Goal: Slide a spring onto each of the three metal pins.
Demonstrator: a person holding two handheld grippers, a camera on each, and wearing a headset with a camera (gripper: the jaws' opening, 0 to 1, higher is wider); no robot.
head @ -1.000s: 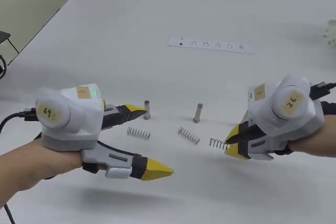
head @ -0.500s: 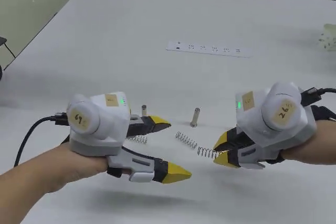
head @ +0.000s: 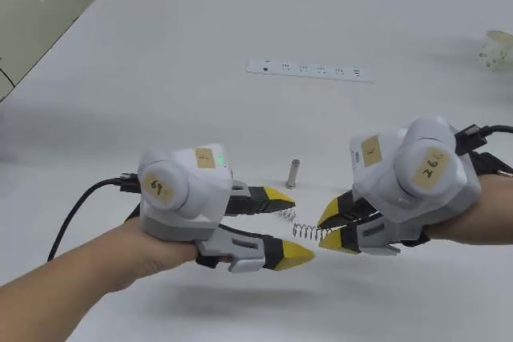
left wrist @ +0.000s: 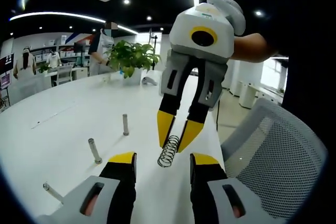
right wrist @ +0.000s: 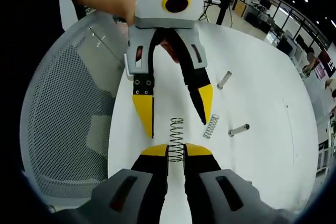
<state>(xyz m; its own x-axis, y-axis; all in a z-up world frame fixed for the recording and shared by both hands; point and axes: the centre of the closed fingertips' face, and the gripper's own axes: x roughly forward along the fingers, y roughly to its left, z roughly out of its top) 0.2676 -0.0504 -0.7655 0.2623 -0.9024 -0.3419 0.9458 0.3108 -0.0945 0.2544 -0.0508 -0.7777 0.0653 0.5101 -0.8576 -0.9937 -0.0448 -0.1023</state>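
Note:
My right gripper (head: 327, 228) is shut on one end of a steel spring (head: 306, 231), held just above the white table. The spring (right wrist: 177, 136) pokes out from the closed jaws in the right gripper view. Facing it, my left gripper (head: 290, 226) is open, and the spring's free end (left wrist: 168, 151) hangs between its yellow fingertips (left wrist: 123, 159). A second spring (head: 286, 214) lies on the table behind the tips, seen also as the loose spring (right wrist: 211, 126). One metal pin (head: 293, 172) stands upright beyond it. The left gripper view shows three pins (left wrist: 125, 124), (left wrist: 94, 150), (left wrist: 52, 192).
A white power strip (head: 309, 70) lies further back on the table (head: 200, 54). A pale object (head: 497, 46) sits at the far right edge. A mesh chair (left wrist: 273, 150) stands beside the table, with a potted plant (left wrist: 134, 59) and people beyond.
My left gripper has moved right until its open jaws meet the right gripper. The right gripper has come left with the spring raised off the table.

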